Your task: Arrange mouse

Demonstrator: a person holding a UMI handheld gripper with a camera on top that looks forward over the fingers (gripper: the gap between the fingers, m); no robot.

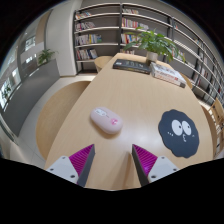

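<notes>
Gripper view shows your hand-held gripper (pixel 112 165) spread and empty, the white oval computer mouse (pixel 106 121) just ahead on the pale wooden counter (pixel 70 110) beside the round black cartoon-eyed mat (pixel 181 128); approach step, so advance and straddle it.

One wide-angle view rides on the gripper (pixel 112 165), looking forward and down along its two fingers over the table (pixel 70 110). It sits raised above the tabletop at a moderate distance, facing the bookshelves (pixel 100 30) at the room's far side.
</notes>
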